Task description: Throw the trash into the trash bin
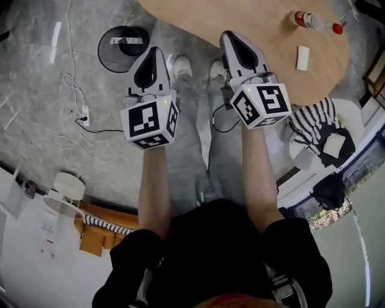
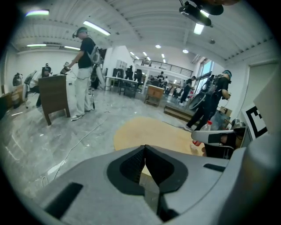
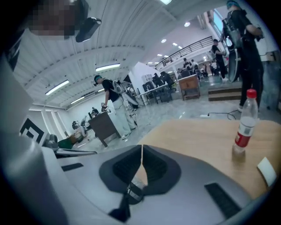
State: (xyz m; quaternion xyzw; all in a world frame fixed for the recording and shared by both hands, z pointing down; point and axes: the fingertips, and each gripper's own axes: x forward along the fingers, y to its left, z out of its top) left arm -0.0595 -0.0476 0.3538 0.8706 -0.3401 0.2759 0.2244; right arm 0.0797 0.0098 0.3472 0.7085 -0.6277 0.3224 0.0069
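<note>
A round black trash bin (image 1: 123, 49) stands on the grey floor, left of the wooden table (image 1: 240, 15). On the table are a plastic bottle (image 1: 311, 21) with a red cap and label and a small white piece of paper (image 1: 302, 58). In the right gripper view the bottle (image 3: 243, 127) stands upright, with the paper (image 3: 268, 169) near it. My left gripper (image 1: 153, 52) is held up over the floor beside the bin, shut and empty. My right gripper (image 1: 231, 36) is at the table's near edge, also shut with nothing in it.
White cables and a power strip (image 1: 84, 114) lie on the floor to the left. A striped chair (image 1: 319, 123) with a white cushion stands at the right of the table. The person's shoes (image 1: 182, 65) are between the grippers. Other people and desks are far off in the room.
</note>
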